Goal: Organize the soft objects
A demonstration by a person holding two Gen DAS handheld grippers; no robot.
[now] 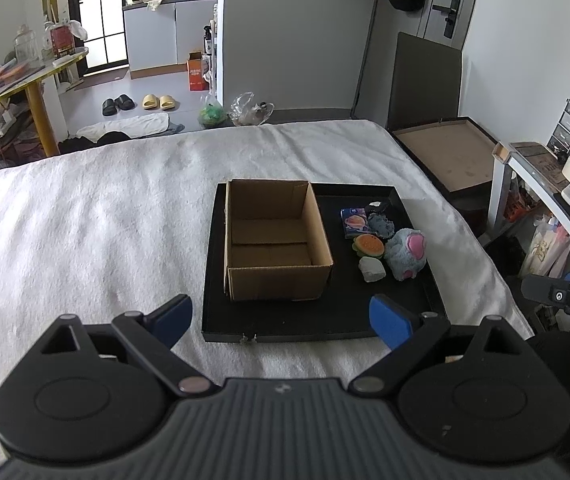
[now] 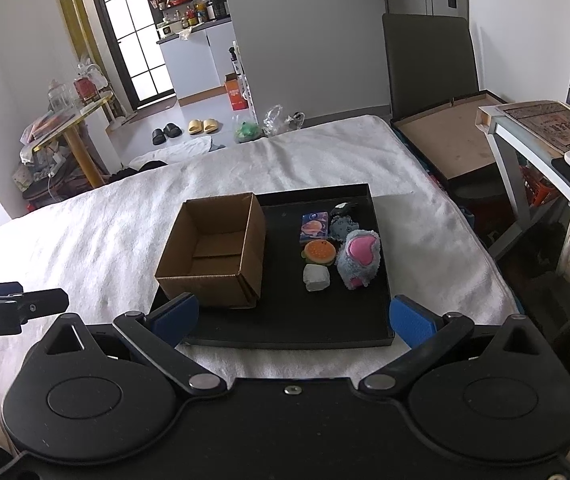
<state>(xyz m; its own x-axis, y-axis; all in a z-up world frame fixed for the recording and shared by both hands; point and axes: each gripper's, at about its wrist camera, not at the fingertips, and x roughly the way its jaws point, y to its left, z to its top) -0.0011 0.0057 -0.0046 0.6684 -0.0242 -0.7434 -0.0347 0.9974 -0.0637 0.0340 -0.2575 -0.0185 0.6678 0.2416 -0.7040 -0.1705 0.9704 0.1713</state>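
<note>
We see six soft things clustered on the right side of one black tray (image 2: 285, 320), beside one empty cardboard box (image 2: 213, 256) standing on the tray's left: a blue plush (image 2: 359, 258) with a pink heart, a burger toy (image 2: 319, 252), a white lump (image 2: 316, 278), a tissue pack (image 2: 313, 227), a grey toy (image 2: 343, 226), and a dark piece (image 2: 343, 209) at the back, too small to identify. The tray lies on a bed (image 2: 125, 220) with a white cover. Our left gripper (image 1: 281, 318) and right gripper (image 2: 293, 318) hover near the tray's front edge, fingers released and apart, grasping nothing. The left gripper, cut off at the right view's edge, reads "Robot.AI".
</note>
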